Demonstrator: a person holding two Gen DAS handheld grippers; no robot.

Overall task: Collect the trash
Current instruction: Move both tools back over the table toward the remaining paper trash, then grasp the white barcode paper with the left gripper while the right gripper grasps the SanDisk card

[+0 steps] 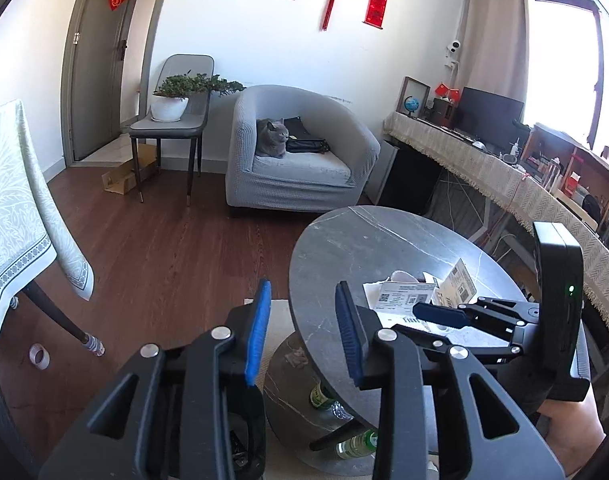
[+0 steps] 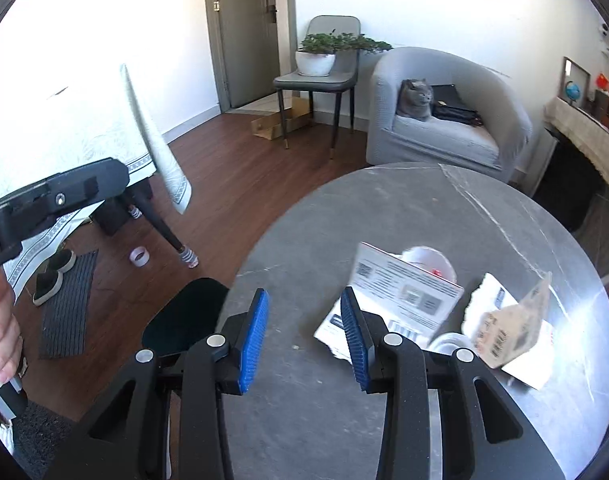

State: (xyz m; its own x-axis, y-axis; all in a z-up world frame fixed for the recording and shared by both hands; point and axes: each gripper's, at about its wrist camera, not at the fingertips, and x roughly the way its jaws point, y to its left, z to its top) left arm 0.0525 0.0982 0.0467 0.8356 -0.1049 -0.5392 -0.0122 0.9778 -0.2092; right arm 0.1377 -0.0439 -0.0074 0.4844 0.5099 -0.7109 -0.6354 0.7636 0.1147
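Torn white papers (image 2: 408, 296) and a brown cardboard scrap (image 2: 512, 328) lie with a white cup (image 2: 428, 260) on the round grey marble table (image 2: 344, 216). My right gripper (image 2: 304, 340) hovers open over the table, just left of the papers, with nothing between its blue pads. In the left wrist view the same papers (image 1: 404, 296) sit beyond my left gripper (image 1: 304, 332), which is open and empty off the table's left edge. Under it stands a black bin (image 1: 244, 432). From the right, the right gripper's blue fingers (image 1: 440, 315) reach over the papers.
Two green-labelled bottles (image 1: 324, 398) lie on the table's lower shelf. A grey armchair (image 1: 304, 160) holds a cat. A chair with a potted plant (image 1: 172, 104), a cloth-covered table (image 1: 20, 208), a tape roll (image 1: 39, 356) and a long desk (image 1: 504, 176) ring the wooden floor.
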